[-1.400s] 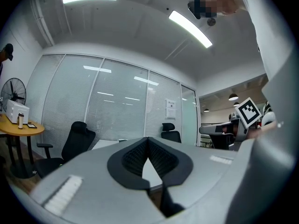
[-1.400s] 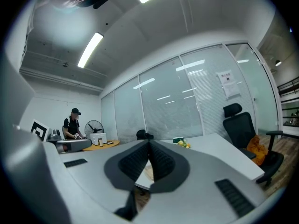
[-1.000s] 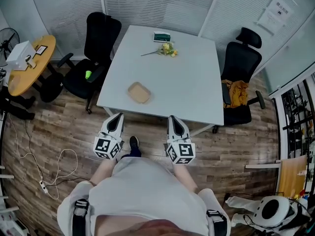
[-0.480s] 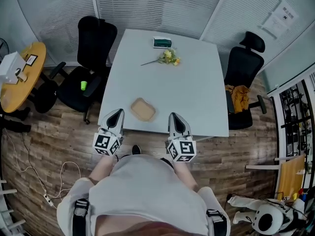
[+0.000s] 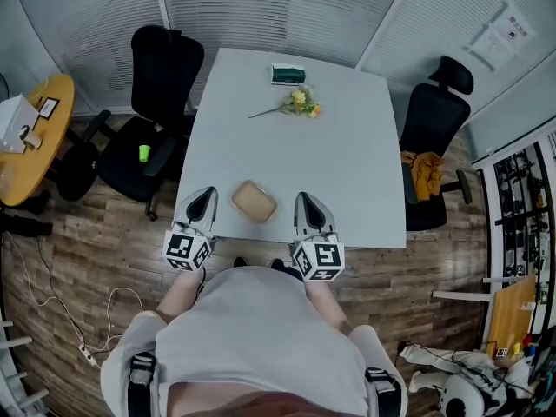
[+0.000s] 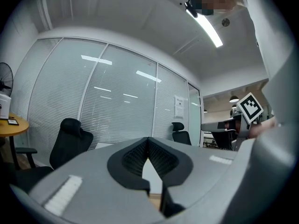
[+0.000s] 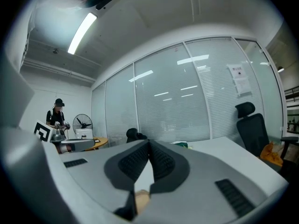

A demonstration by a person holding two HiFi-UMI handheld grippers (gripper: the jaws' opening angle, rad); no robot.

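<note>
Seen from above, the left gripper and the right gripper are held side by side over the near edge of the white desk. Both point away from the person. Each has its jaws pressed together at the tips, with nothing pinched between them. A shallow tan dish lies on the desk between the two grippers, roughly level with their tips and about equally near to each. Its long axis runs obliquely, from far-left to near-right. A sprig of yellow flowers and a green box lie well beyond both grippers, toward the far edge.
</note>
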